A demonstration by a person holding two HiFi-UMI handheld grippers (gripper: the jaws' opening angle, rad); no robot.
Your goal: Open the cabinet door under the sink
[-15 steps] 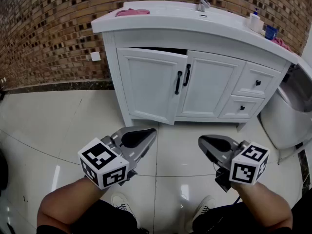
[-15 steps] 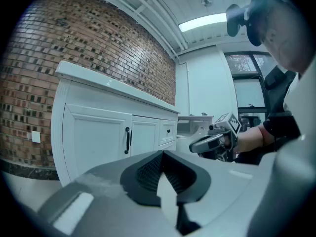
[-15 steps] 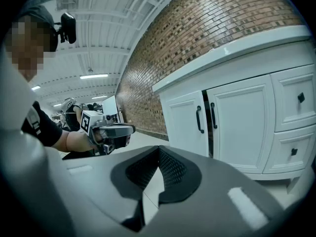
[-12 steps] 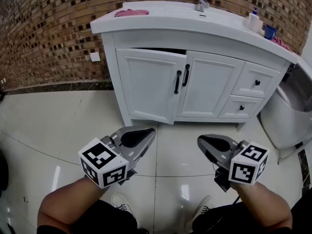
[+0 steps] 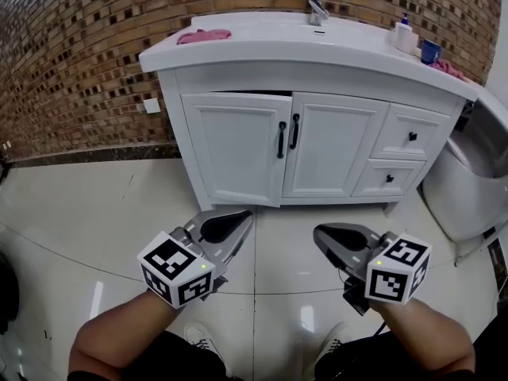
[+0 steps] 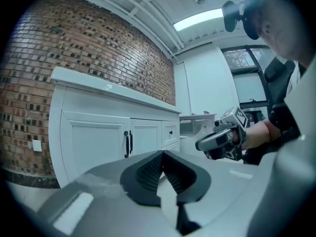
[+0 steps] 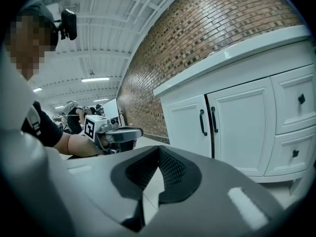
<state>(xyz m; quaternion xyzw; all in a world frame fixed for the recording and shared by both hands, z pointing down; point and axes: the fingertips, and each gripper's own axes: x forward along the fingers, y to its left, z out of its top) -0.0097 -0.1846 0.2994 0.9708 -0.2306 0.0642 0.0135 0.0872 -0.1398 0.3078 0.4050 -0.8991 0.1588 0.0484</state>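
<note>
The white vanity cabinet (image 5: 238, 145) stands under the sink against the brick wall. It has two doors with black handles (image 5: 279, 140) side by side at the middle. The left door (image 5: 230, 149) stands slightly ajar, with a thin dark gap along its top; the right door (image 5: 333, 145) is closed. My left gripper (image 5: 244, 215) and right gripper (image 5: 319, 232) hover over the floor tiles well in front of the cabinet, touching nothing. Both are shut and empty: in the left gripper view my left gripper (image 6: 162, 153) has its pads meeting, as does my right gripper (image 7: 158, 148) in its own view.
A faucet (image 5: 316, 6), a pink cloth (image 5: 202, 35), a soap bottle (image 5: 403, 32) and a blue cup (image 5: 429, 51) sit on the countertop. Two drawers (image 5: 409, 137) are right of the doors. A white appliance (image 5: 468, 189) stands at the far right. A wall outlet (image 5: 151, 105) is left of the cabinet.
The head view has tilted up and shifted a little, so the cabinet sits lower-left in frame. The ajar door's gap looks narrower. Both grippers stay shut, almost in place.
</note>
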